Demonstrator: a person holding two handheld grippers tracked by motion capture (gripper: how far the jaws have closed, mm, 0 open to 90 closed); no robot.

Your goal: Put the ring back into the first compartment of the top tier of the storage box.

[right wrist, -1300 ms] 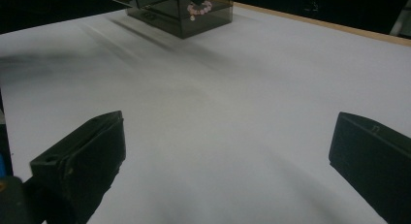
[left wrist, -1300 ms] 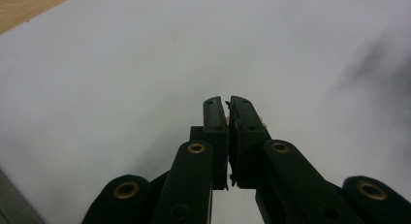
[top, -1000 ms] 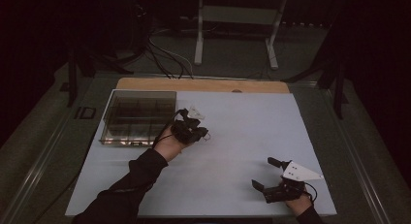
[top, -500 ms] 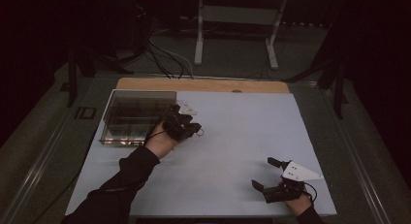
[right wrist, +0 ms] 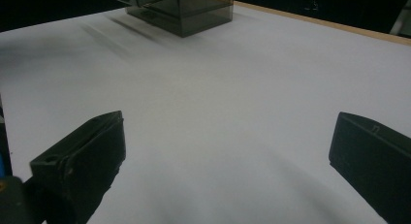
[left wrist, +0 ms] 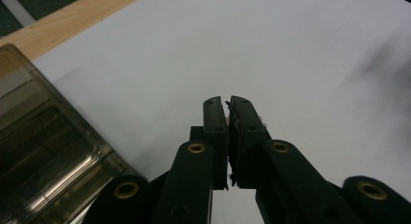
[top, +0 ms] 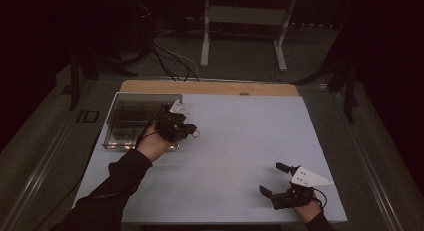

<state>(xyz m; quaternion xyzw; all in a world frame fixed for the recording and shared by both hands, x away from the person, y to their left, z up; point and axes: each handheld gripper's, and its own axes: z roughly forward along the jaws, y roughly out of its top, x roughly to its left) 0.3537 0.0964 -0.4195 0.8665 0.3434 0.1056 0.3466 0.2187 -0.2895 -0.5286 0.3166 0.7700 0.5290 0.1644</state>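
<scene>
Occupying the left rear of the pale grey worktop [top: 250, 141]: one smoky transparent plastic box with inner dividers [top: 116, 116], open at the top, set square to the light wooden strip [top: 210, 87] along the far edge, presumably so that its compartments can be reached from above. Left tongs [top: 187, 128]: held above the sheet just beside the box's near right corner, jaws clenched tip to tip. A thin dark sliver and a pale speck show at the seam in the left gripper view, but whether a small item is pinched there cannot be told. The clenched hold beside the box suggests work on its compartments, either carrying to them or from them. Right tongs [top: 270, 177]: low at the near right corner of the worktop, well apart from the box, jaws released and spread wide over bare sheet, most likely parked out of the way.
</scene>
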